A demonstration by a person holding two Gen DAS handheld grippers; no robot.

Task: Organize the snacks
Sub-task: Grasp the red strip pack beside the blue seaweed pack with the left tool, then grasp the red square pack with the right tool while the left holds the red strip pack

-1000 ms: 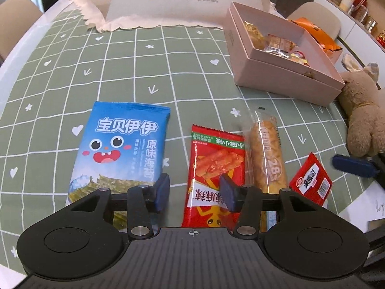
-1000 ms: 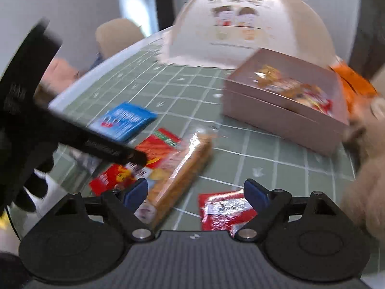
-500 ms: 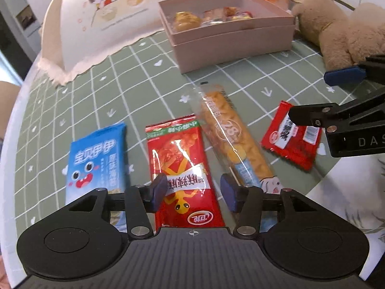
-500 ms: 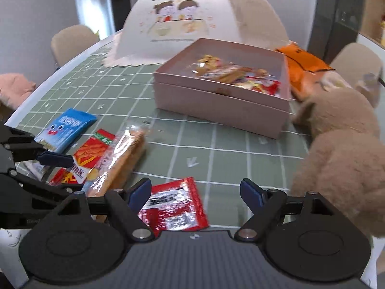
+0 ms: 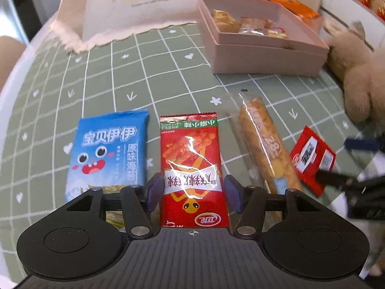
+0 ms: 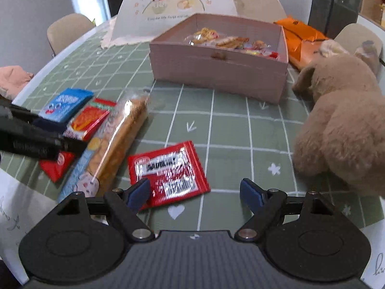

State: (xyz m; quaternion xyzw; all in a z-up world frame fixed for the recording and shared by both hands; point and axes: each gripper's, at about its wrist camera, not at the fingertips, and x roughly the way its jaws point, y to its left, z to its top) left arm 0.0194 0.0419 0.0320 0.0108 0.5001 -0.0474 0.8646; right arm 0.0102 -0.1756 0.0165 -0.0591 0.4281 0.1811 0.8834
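- Four snacks lie loose in a row on the surface: a blue pack [image 5: 109,151], a red pack [image 5: 192,168], a long clear-wrapped stick [image 5: 262,139] and a small red sachet [image 5: 311,159]. None is lifted or gripped.
- The pink box [image 6: 216,72] stands open farther back, well apart from the row. Several wrapped snacks already lie inside it, so I judge that part of the sorting is done and these four are what is left.
- The left gripper [image 5: 192,192] hangs low over the near end of the red pack. Its jaws stand apart, one on each side of the pack, not clamped on it; whether they touch the wrapper I cannot tell.
- The right gripper [image 6: 196,192] hovers by the small red sachet. Its jaws are wide apart and hold nothing; the left jaw overlaps the sachet's near corner in the right wrist view, the other is over bare cloth.
- By my reading, the step in hand is a pick, most likely the red pack on the left and perhaps the sachet on the right.
- Around the task things: a plush toy [image 6: 341,120] sits just right of the sachet, close to the box's corner; an orange bag [image 6: 300,36] lies behind the box; a domed food cover [image 6: 178,7] stands at the far side of the green checked cloth [image 6: 228,125].
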